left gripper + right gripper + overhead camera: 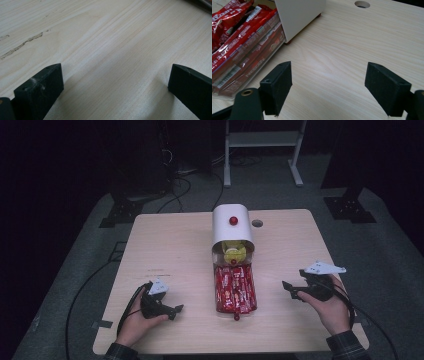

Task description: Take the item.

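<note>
A white box (231,227) with a red knob (233,220) on top stands mid-table. A clear drawer (235,290) is pulled out of it toward me, packed with red candy bar packets (239,37), and something yellow (234,252) sits inside the box mouth. My left gripper (176,310) rests on the table left of the drawer, its jaws open over bare wood (116,75). To the right of the drawer my right gripper (290,290) points toward it. Its jaws stand open and hold nothing (329,72), with the white box's corner (299,17) ahead of them.
The wooden table (165,245) has a round cable hole (257,223) behind and right of the box. Cables trail off the table's left and right edges. Beyond the far edge stand a white frame (262,150) and dark stands on the floor.
</note>
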The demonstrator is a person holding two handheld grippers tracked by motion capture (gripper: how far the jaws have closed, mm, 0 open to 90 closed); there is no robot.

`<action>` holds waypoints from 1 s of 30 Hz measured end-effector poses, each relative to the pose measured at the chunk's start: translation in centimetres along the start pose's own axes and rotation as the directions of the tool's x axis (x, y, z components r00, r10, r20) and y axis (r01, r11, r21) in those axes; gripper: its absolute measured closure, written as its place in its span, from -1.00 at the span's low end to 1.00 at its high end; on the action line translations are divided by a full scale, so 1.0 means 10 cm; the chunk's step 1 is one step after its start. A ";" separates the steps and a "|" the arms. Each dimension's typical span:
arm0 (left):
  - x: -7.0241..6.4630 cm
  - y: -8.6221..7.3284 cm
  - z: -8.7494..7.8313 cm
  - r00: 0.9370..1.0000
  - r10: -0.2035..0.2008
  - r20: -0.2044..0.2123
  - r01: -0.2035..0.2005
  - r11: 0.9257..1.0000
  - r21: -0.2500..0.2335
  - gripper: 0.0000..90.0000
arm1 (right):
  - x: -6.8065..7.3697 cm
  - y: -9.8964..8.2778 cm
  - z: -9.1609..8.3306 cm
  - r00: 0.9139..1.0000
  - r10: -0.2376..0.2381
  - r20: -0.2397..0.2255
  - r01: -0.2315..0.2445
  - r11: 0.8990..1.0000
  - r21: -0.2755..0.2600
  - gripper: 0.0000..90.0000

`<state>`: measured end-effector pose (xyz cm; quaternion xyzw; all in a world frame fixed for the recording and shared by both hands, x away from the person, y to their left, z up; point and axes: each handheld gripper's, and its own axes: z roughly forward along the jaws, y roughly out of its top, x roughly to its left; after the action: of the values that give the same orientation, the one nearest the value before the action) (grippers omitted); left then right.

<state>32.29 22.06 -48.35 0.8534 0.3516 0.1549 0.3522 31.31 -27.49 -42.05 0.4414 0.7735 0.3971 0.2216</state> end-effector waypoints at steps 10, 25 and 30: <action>0.00 0.00 0.00 1.000 0.000 0.000 0.000 1.000 -0.001 -1.00 | 0.06 0.08 0.00 1.000 -0.009 -0.021 0.008 1.000 -0.011 -0.54; 0.00 0.00 0.00 1.000 0.000 -0.001 0.000 1.000 -0.003 -1.00 | 0.17 0.18 0.04 0.998 -0.034 -0.055 0.033 0.999 -0.017 -0.53; 0.00 0.00 0.00 1.000 0.000 0.000 0.000 1.000 -0.001 -1.00 | 0.21 0.19 0.06 0.997 -0.042 -0.066 0.041 0.999 -0.019 -0.53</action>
<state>32.29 22.06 -48.35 0.8533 0.3515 0.1550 0.3525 31.63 -24.85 -40.81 0.4099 0.7860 0.4136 0.2077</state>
